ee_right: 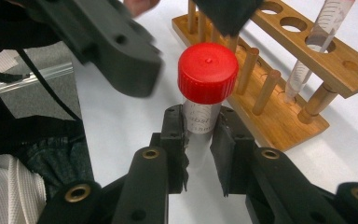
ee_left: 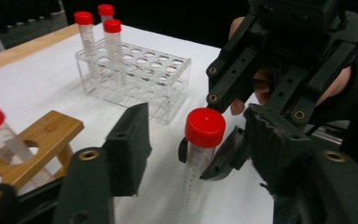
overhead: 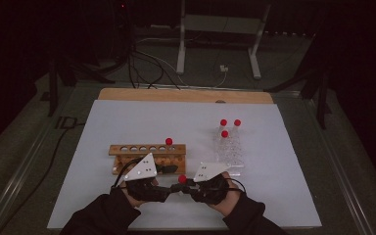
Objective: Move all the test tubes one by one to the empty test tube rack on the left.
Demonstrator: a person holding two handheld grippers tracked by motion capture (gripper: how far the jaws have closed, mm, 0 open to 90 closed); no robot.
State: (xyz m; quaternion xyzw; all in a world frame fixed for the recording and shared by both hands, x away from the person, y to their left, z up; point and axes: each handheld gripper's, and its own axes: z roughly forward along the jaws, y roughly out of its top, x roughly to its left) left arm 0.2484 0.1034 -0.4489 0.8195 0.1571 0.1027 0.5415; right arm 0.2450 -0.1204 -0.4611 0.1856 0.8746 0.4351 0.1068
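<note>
Red-capped tube (overhead: 182, 179) stands upright near the white mat's (overhead: 127, 127) six o'clock edge, bare mat at its nine and three o'clock, the wooden rack (overhead: 147, 149) just beyond at eleven. The right gripper (ee_right: 199, 140) clamps it below the cap. The left gripper (ee_left: 191, 154), level and facing the right one, brackets the tube with jaws apart, only its right pad near the tube.
</note>
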